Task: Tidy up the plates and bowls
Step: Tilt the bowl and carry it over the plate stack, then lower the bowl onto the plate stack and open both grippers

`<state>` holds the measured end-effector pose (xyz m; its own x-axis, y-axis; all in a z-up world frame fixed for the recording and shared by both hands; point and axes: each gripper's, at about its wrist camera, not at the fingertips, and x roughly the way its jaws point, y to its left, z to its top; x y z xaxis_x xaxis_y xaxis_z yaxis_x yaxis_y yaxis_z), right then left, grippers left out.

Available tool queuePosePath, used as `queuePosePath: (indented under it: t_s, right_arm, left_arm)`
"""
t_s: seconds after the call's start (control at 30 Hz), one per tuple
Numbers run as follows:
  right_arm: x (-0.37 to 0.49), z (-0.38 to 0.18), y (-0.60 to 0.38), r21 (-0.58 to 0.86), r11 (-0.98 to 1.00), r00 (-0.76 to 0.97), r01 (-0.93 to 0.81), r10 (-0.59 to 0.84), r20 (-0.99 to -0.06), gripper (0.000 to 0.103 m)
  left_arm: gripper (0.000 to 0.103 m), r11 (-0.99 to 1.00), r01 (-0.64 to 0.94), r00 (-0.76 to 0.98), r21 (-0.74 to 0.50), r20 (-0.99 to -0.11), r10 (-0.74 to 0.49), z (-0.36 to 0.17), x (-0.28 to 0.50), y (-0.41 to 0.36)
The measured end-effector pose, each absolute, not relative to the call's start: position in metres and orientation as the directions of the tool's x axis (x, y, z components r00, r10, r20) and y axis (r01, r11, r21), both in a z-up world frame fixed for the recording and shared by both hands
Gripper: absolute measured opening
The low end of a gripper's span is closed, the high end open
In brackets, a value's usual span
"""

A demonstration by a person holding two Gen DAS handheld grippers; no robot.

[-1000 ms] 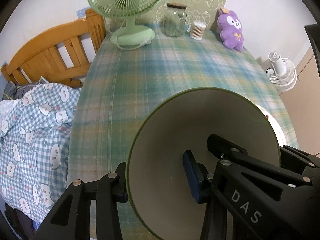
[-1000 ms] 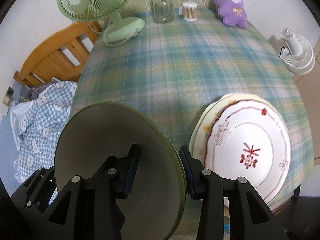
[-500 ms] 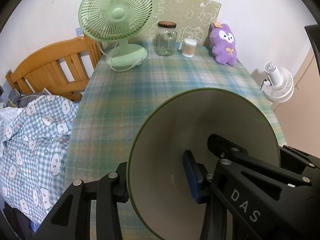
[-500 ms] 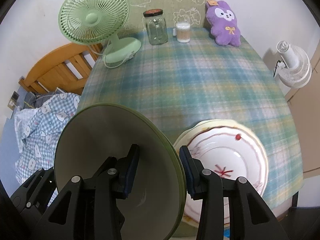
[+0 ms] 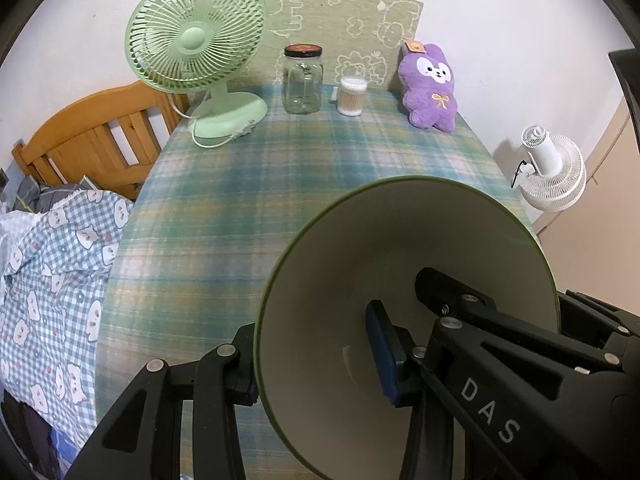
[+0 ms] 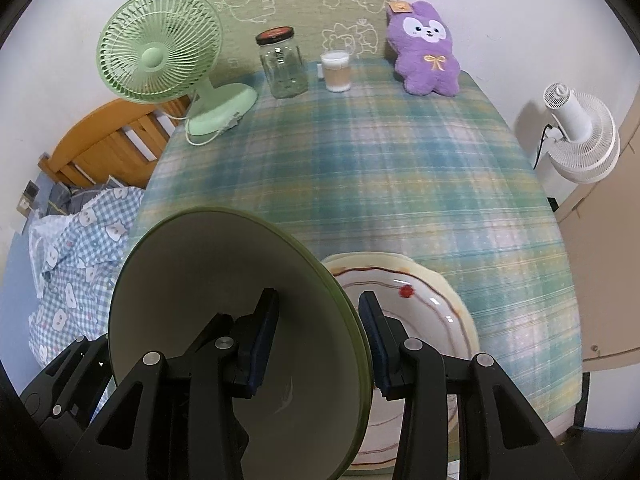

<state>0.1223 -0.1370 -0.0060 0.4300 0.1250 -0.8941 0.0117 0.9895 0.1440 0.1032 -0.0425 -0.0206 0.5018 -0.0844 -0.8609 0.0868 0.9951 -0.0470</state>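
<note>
A wide bowl, cream inside with a green rim (image 5: 400,264) (image 6: 216,288), hangs above the near part of the checked table, held from both sides. My left gripper (image 5: 316,356) is shut on the bowl's left wall, one pad outside and the blue pad inside. My right gripper (image 6: 318,338) is shut on its right wall in the same way. To the right of the bowl, a white plate with red trim (image 6: 428,312) lies on top of a cream plate (image 6: 384,259) on the table; the bowl hides their left part.
At the back of the table (image 6: 380,168) stand a green fan (image 5: 196,60), a glass jar (image 5: 303,80), a tub of cotton swabs (image 5: 352,96) and a purple plush toy (image 5: 430,88). A wooden bed frame (image 5: 92,140) with checked bedding is on the left, a white fan (image 6: 580,136) on the right.
Both grippers have drawn back toward the near table edge and risen a little, carrying the bowl. The fan, jar and plush look farther off; the plates sit lower in the right wrist view.
</note>
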Motion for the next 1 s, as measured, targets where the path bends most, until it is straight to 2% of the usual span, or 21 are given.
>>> queuePosePath:
  t_s: [1.0]
  right_arm:
    - [0.138, -0.061, -0.2, 0.151, 0.988, 0.295, -0.03, 0.153, -0.943, 0.044]
  left_arm:
    - [0.043, 0.999, 0.01, 0.385, -0.04, -0.922, -0.041, -0.067, 0.109, -0.107]
